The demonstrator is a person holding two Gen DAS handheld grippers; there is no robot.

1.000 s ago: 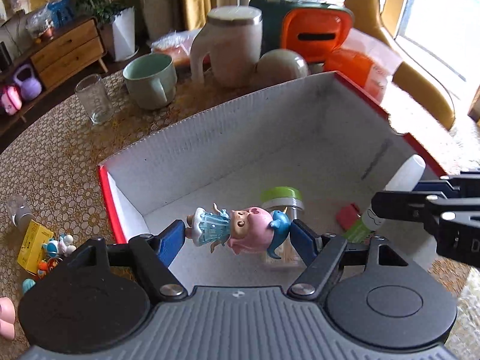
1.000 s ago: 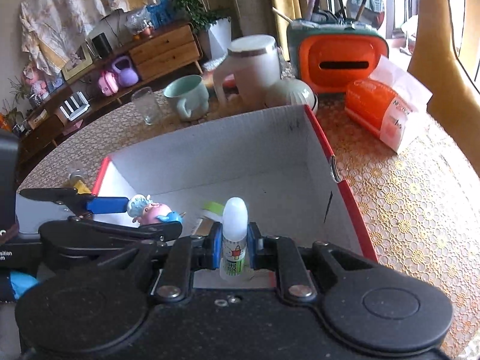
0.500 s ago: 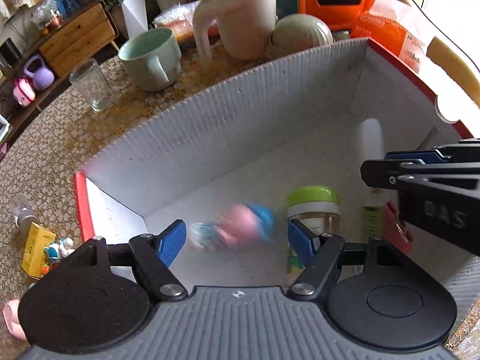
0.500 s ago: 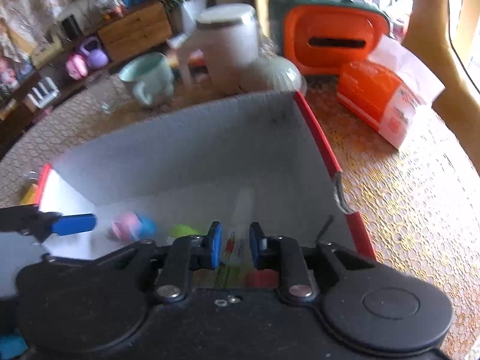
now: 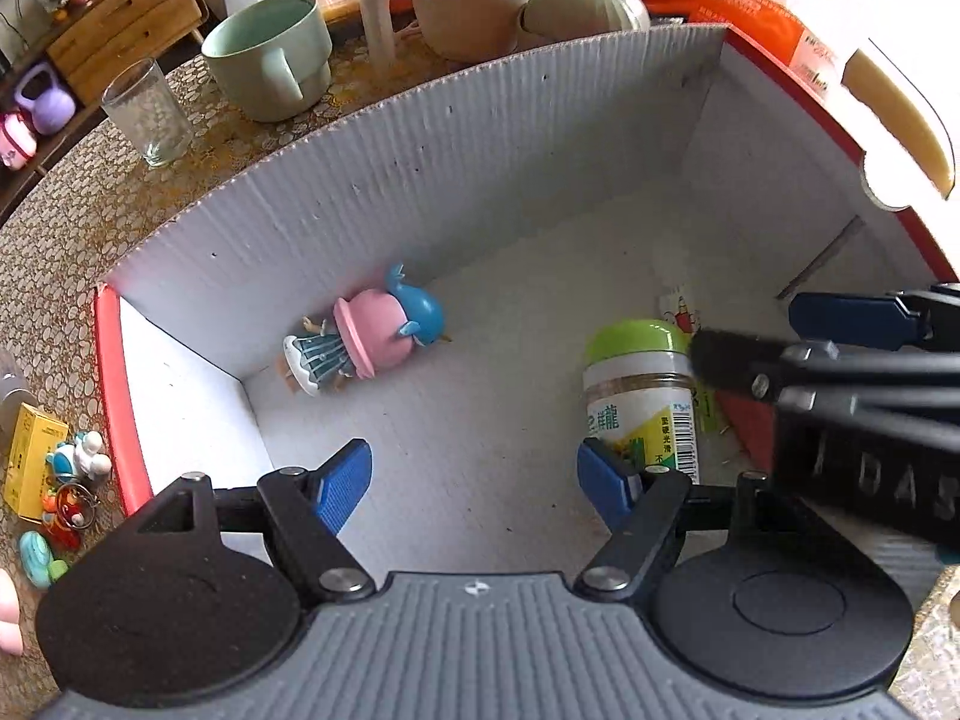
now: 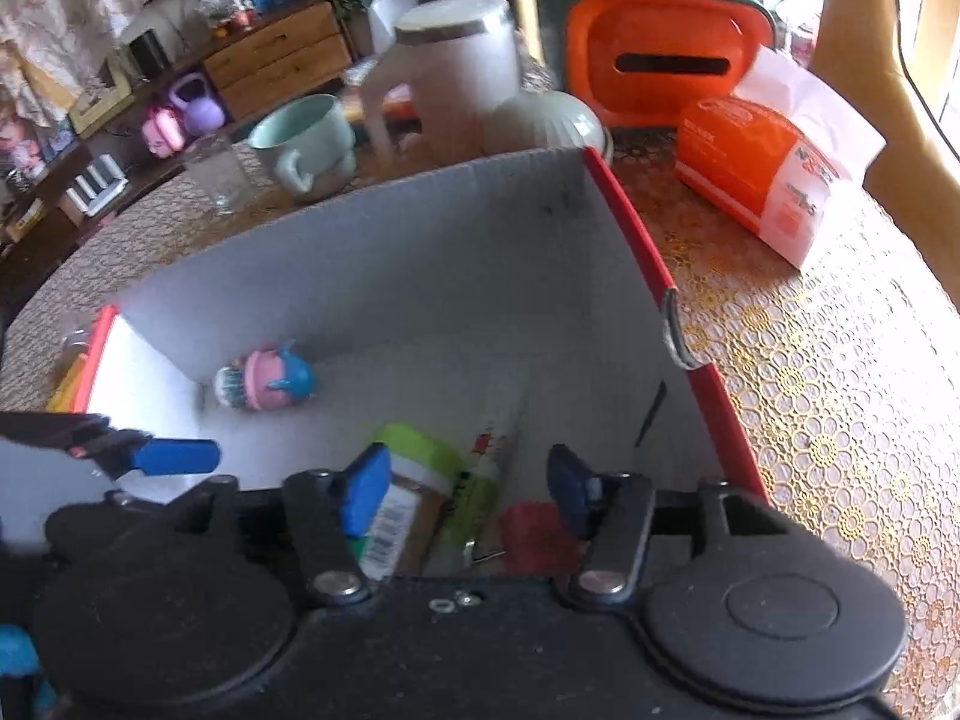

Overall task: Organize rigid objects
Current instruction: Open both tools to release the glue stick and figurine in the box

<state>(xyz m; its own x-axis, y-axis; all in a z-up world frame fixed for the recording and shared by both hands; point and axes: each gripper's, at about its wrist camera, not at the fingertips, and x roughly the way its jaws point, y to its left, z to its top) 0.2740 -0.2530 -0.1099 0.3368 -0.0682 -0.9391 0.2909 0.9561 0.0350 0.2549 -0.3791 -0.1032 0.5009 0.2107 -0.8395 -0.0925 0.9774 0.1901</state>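
Note:
A white-walled box with red outer sides [image 5: 420,138] [image 6: 420,252] fills both views. A pink and blue toy figurine [image 5: 360,342] [image 6: 267,381] lies on its floor by the far left wall. My left gripper [image 5: 474,480] hangs open over the floor with nothing between its fingers. A green-lidded jar [image 5: 642,396] [image 6: 408,474] stands at the right. Beside the jar lies a white and green tube [image 6: 480,480] [image 5: 681,309], next to a red piece [image 6: 534,534]. My right gripper [image 6: 468,480] [image 5: 780,336] is above the tube, jaws opening, pads clear of it.
Behind the box stand a green mug [image 5: 270,60], a drinking glass [image 5: 150,114], a white jug [image 6: 456,72] and an orange tissue holder [image 6: 660,66]. An orange packet [image 6: 762,174] lies right of the box. Small toys and a yellow carton [image 5: 36,456] lie left of it.
My left gripper let go of the figurine, which dropped to the box floor. My right gripper opened and the tube fell beside the jar. Both grippers sank toward the box.

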